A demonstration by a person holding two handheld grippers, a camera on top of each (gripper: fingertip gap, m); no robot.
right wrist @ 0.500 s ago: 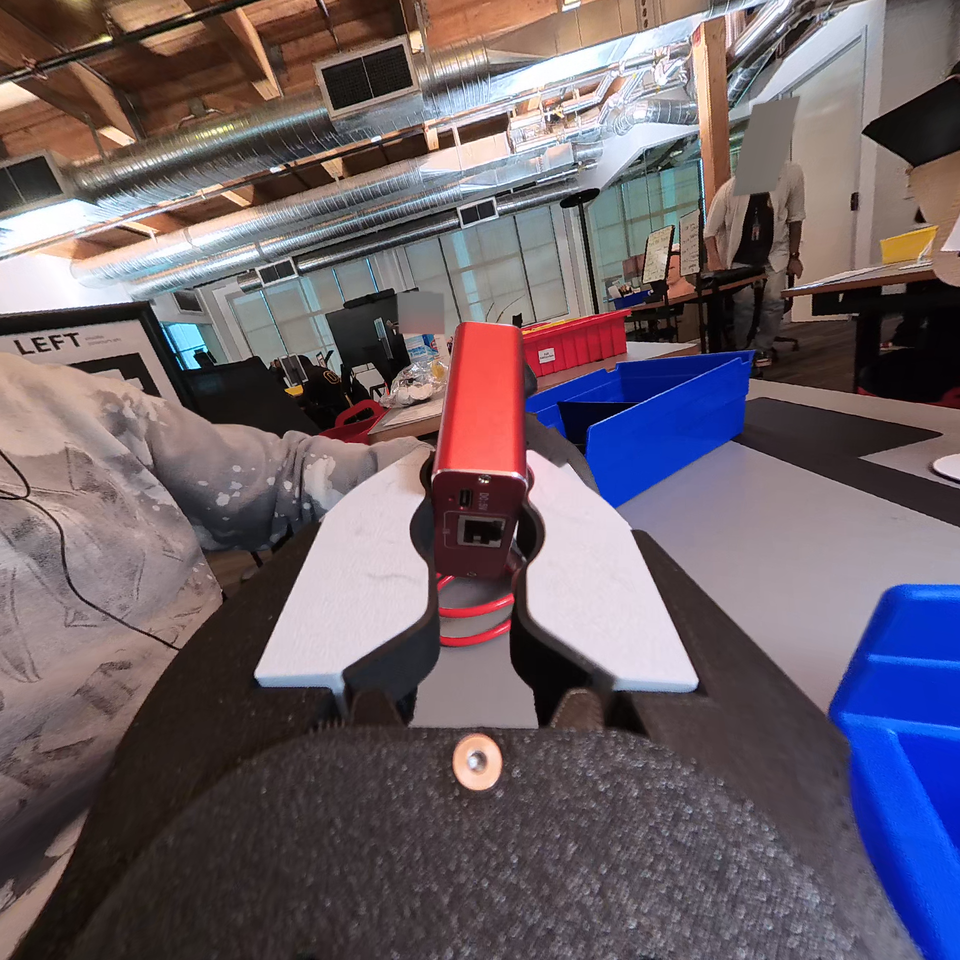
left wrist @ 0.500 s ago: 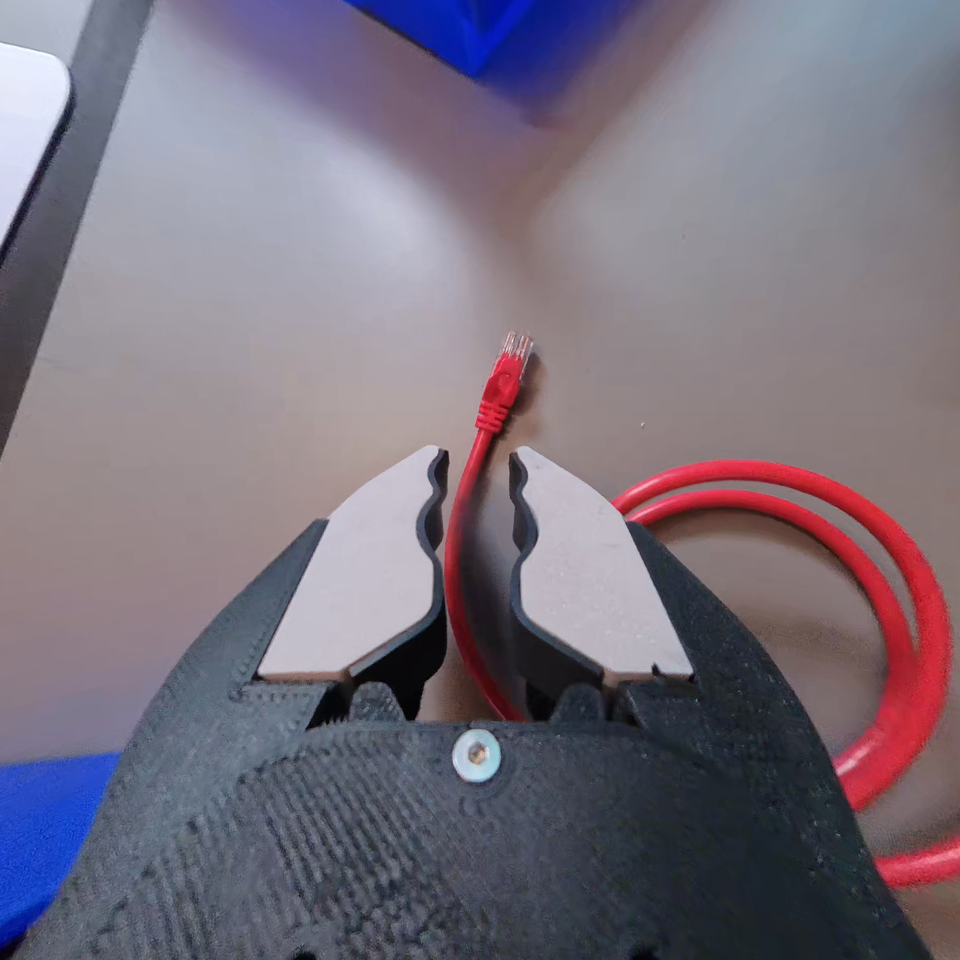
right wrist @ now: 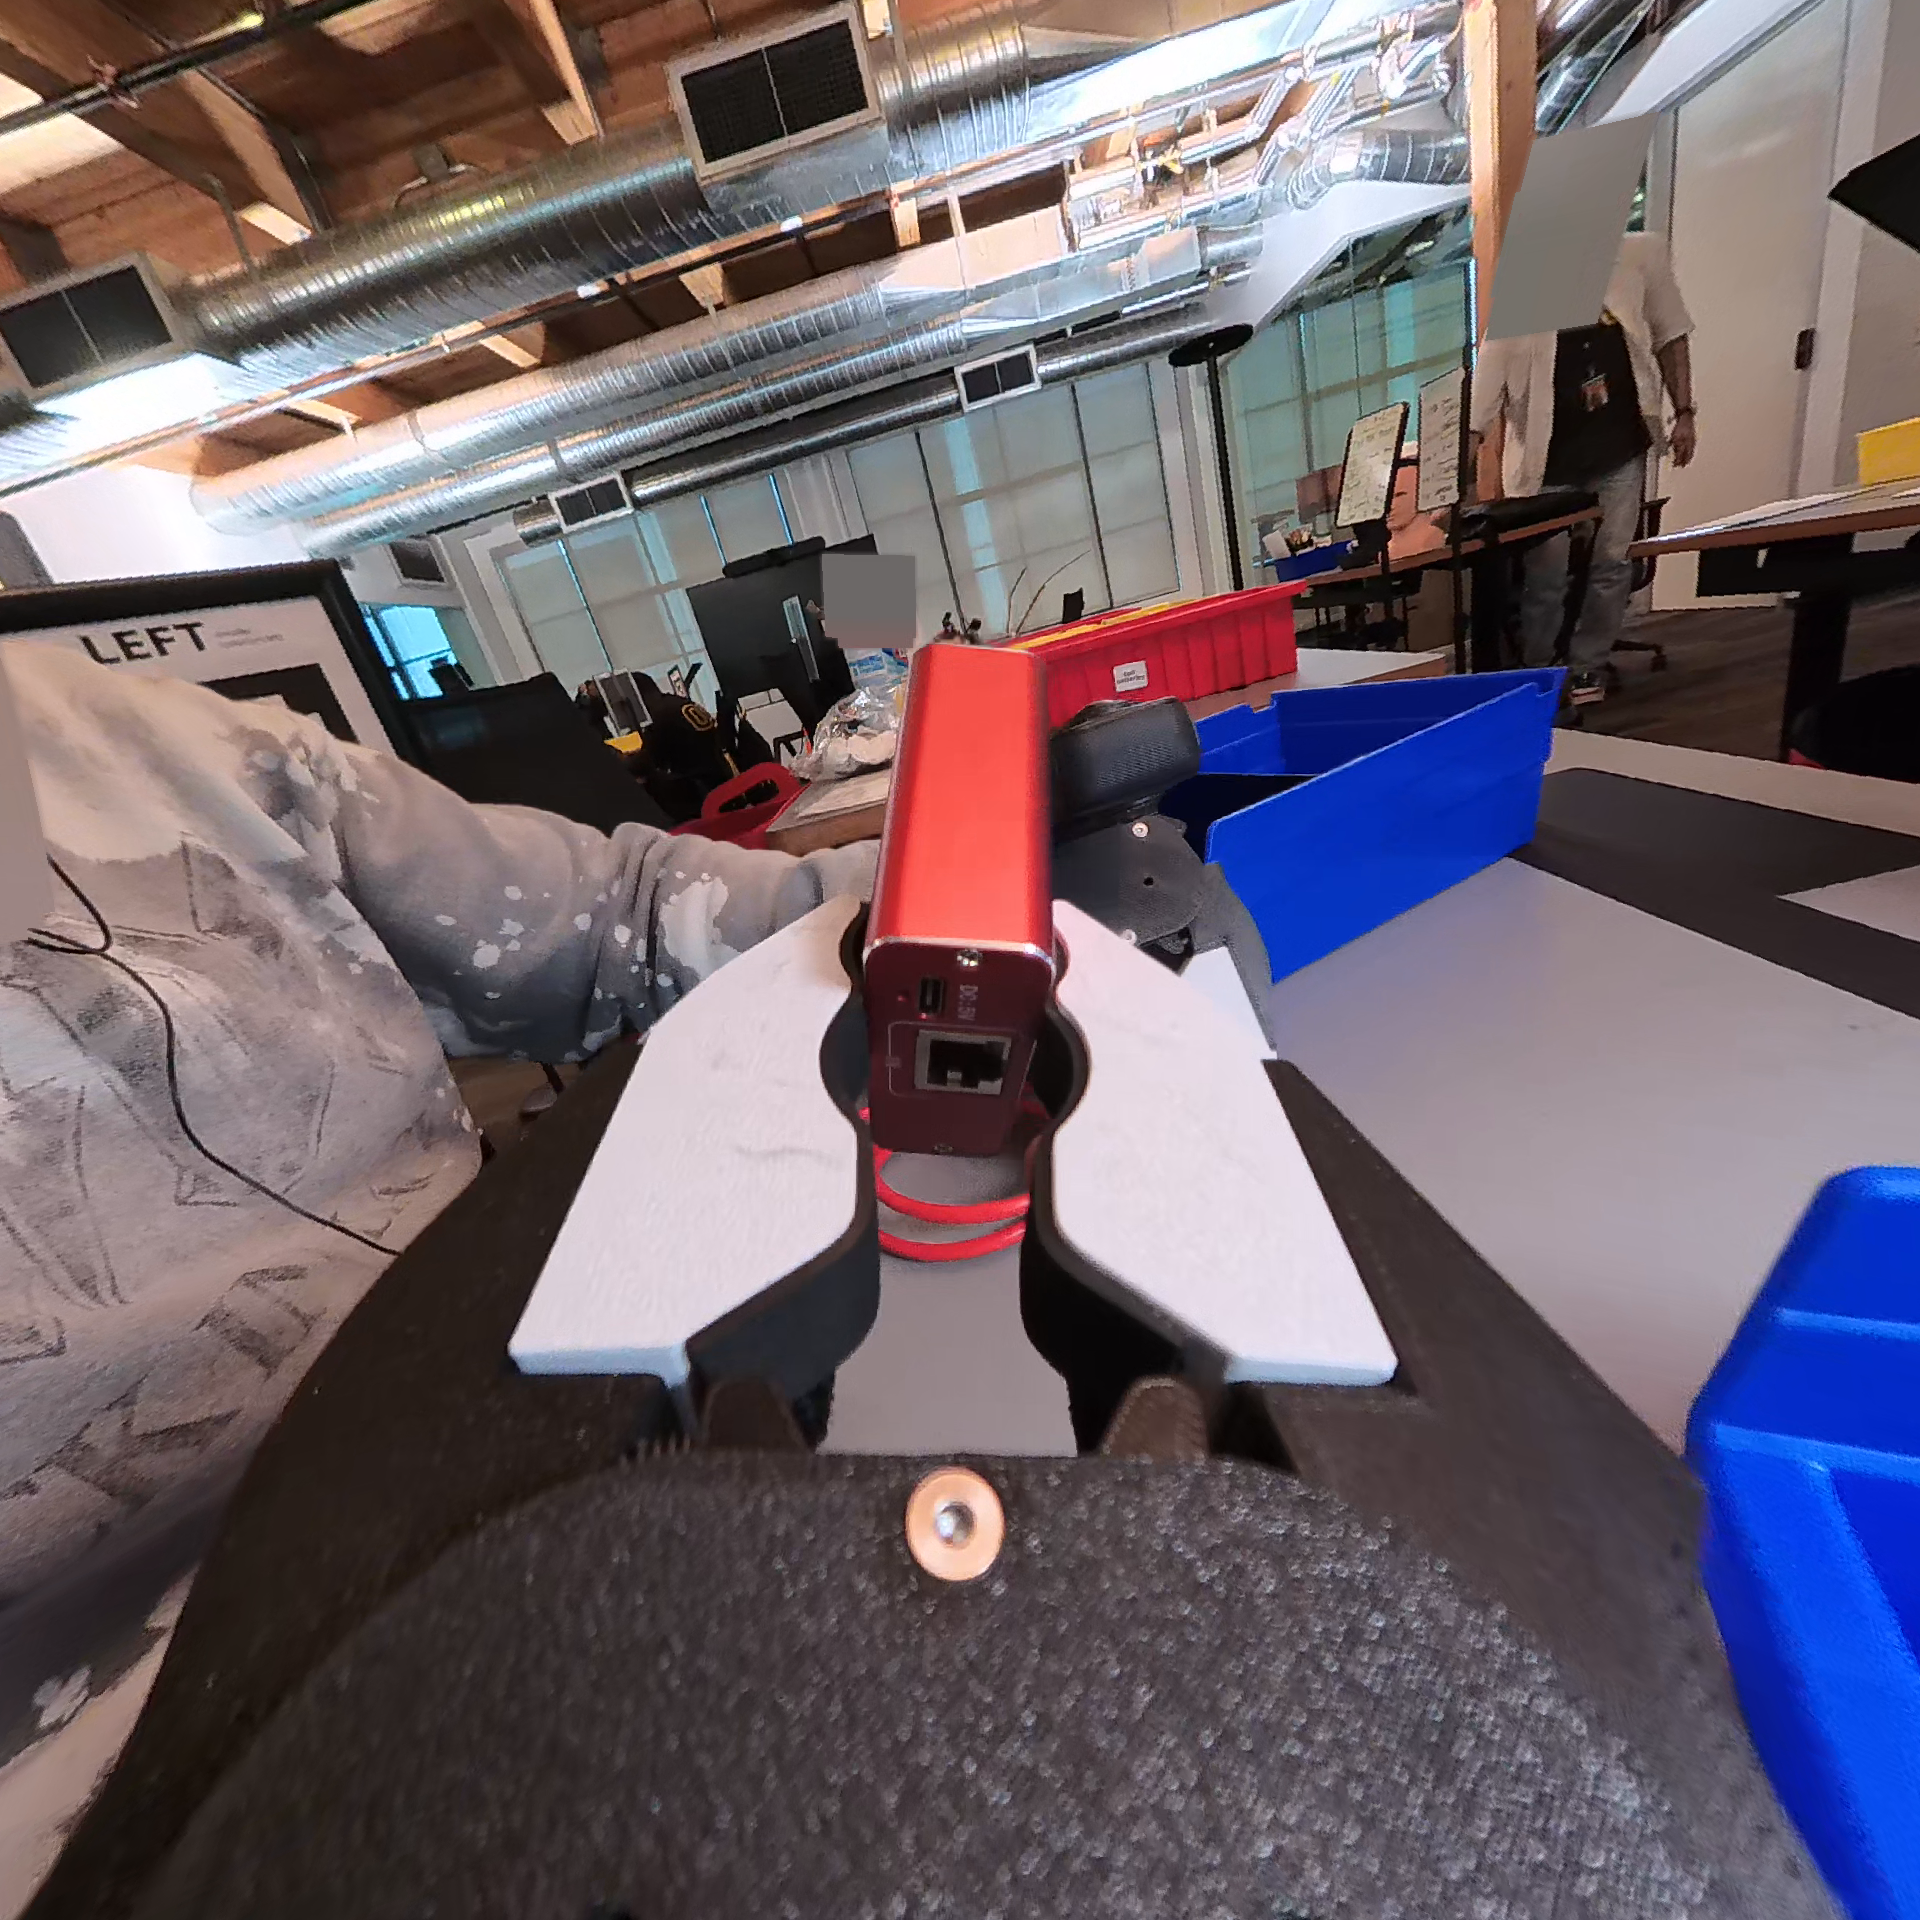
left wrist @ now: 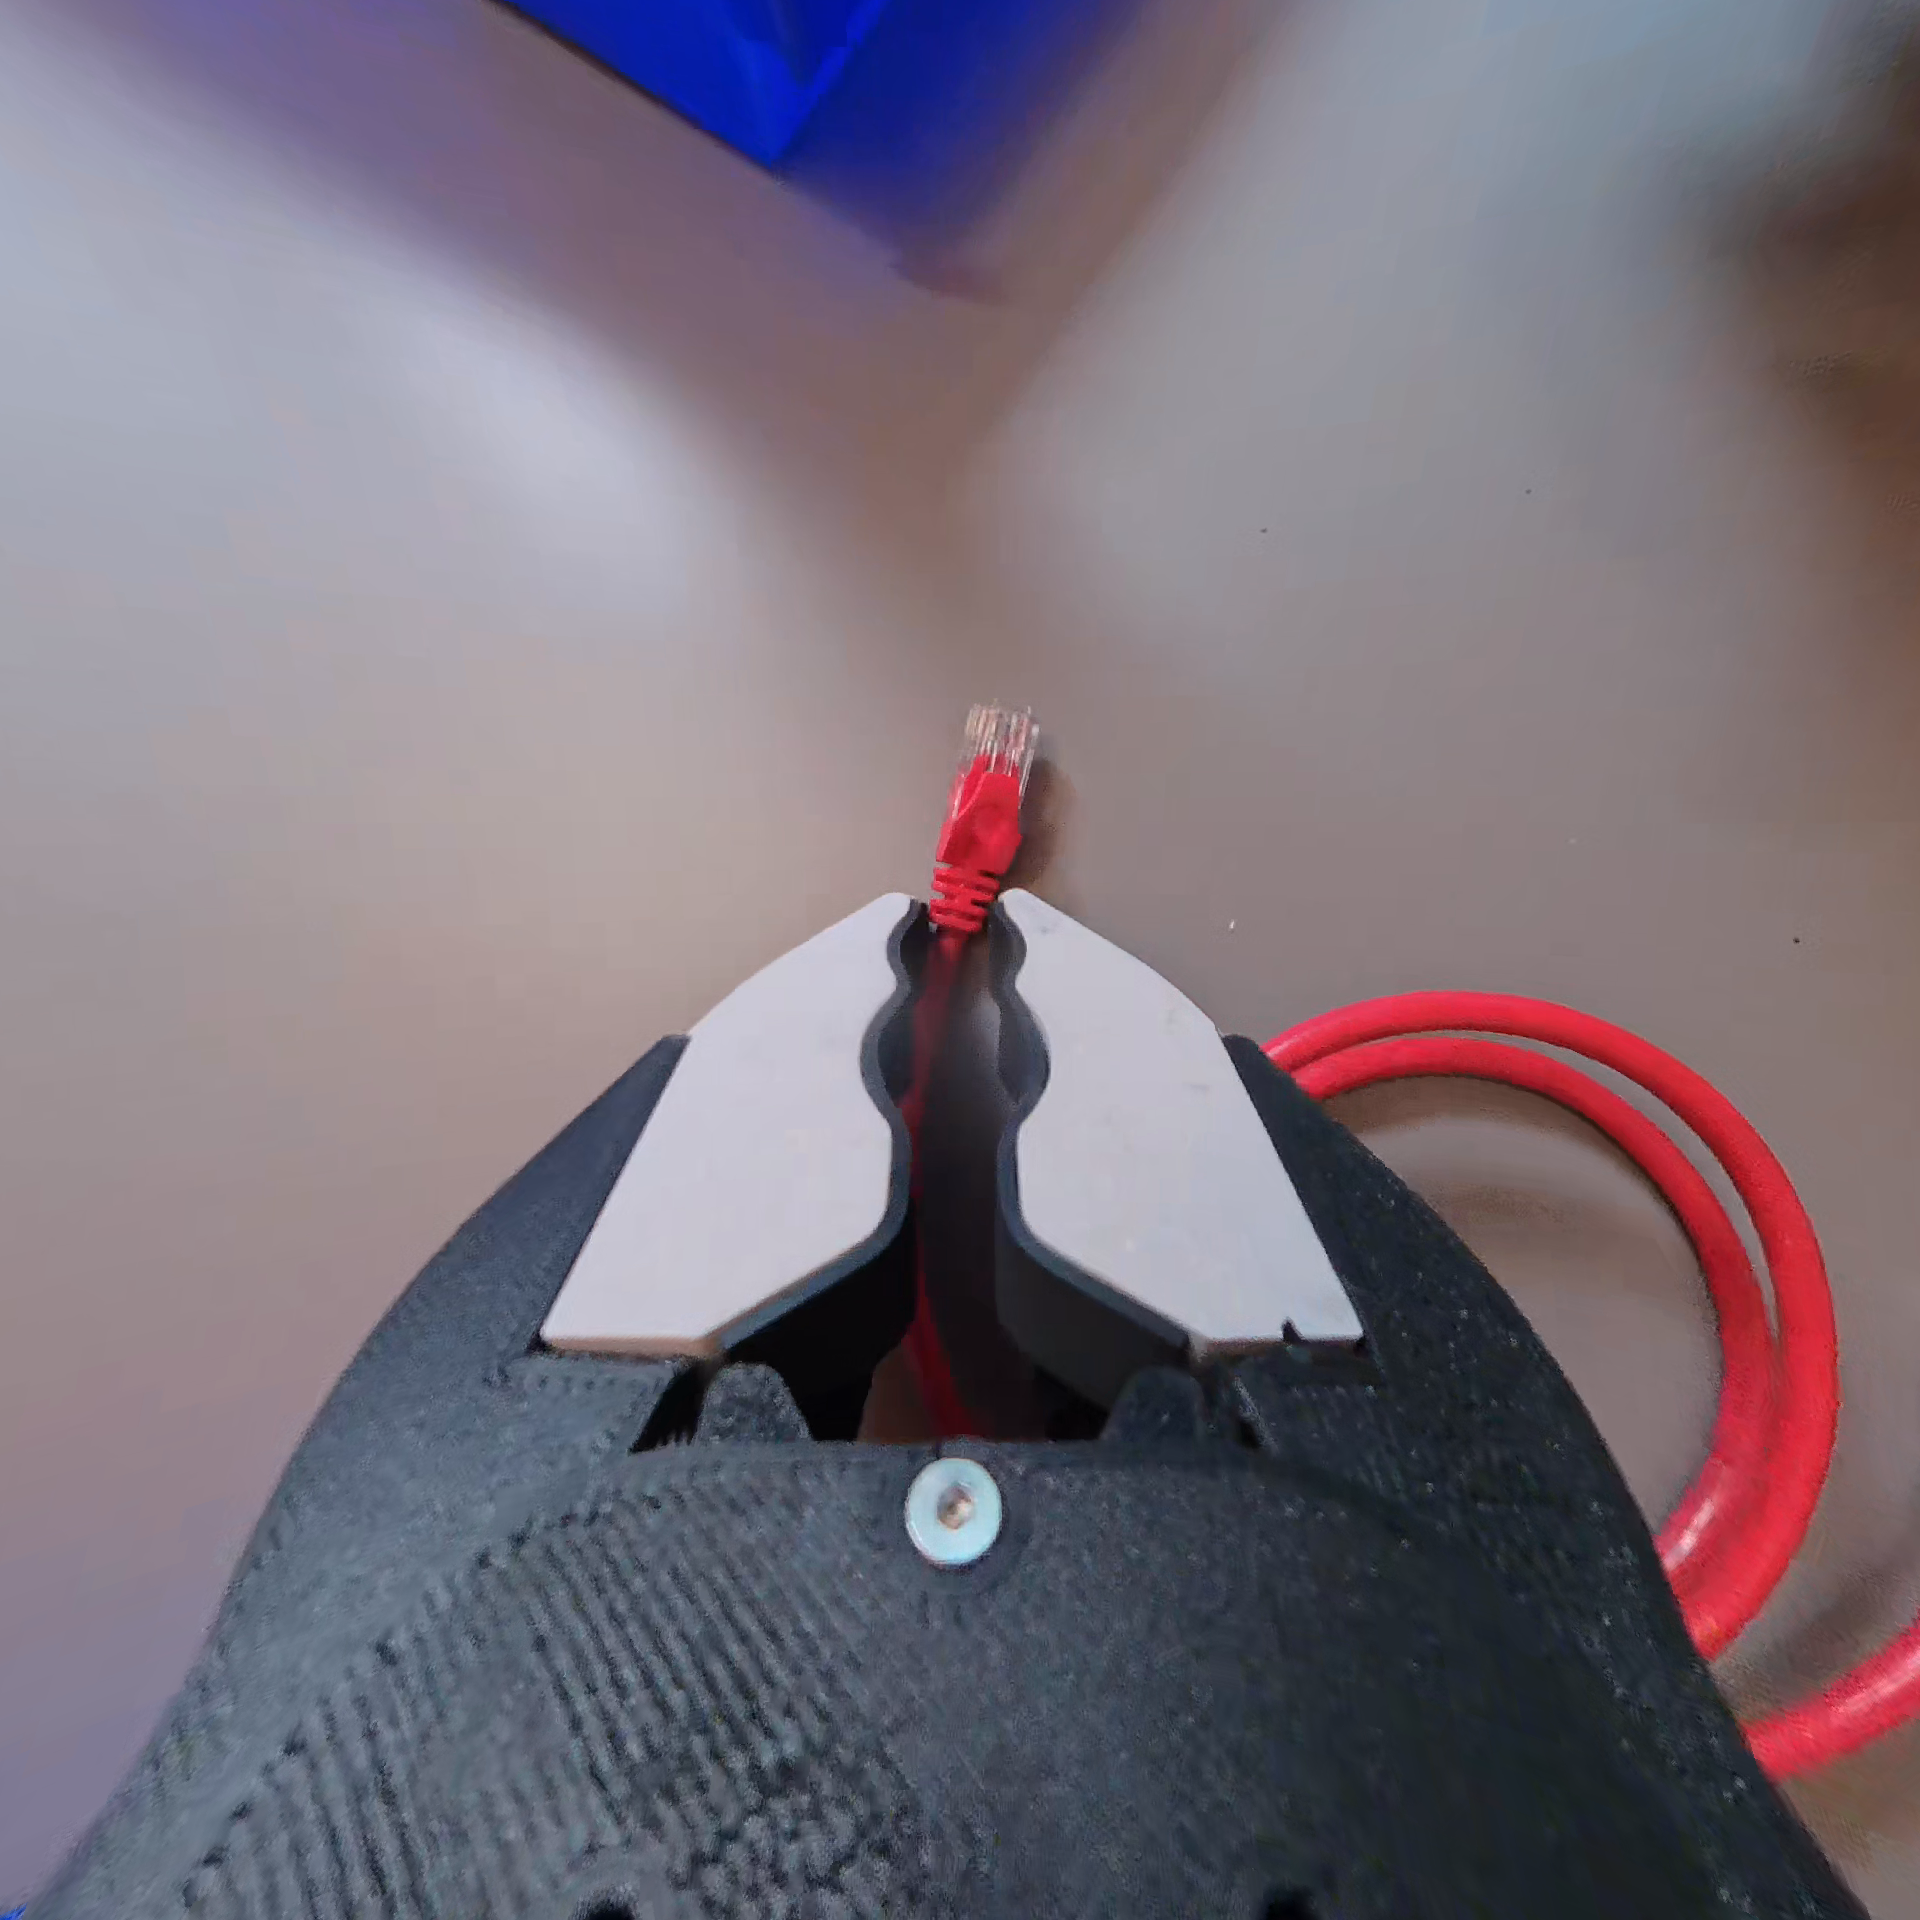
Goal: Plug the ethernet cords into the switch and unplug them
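My left gripper (left wrist: pixel 961 920) is shut on the red ethernet cord just behind its plug (left wrist: pixel 982 805), which points away from me above the grey table. The rest of the red cord (left wrist: pixel 1756 1226) loops on the table to the right. My right gripper (right wrist: pixel 956 925) is shut on the red switch (right wrist: pixel 961 831) and holds it above the table, its empty port (right wrist: pixel 961 1065) facing the camera. Loops of the red cord (right wrist: pixel 951 1226) show under the switch. The other gripper (right wrist: pixel 1127 769) shows behind the switch.
A blue bin (left wrist: pixel 831 94) lies at the far edge in the left wrist view. In the right wrist view a blue bin (right wrist: pixel 1382 790) stands behind and another (right wrist: pixel 1829 1475) at the right. A person's sleeve (right wrist: pixel 343 894) reaches in from the left.
My left gripper has closed on the red cord behind the plug; before, its jaws stood open around the cord. The right gripper has kept hold of the switch with little movement.
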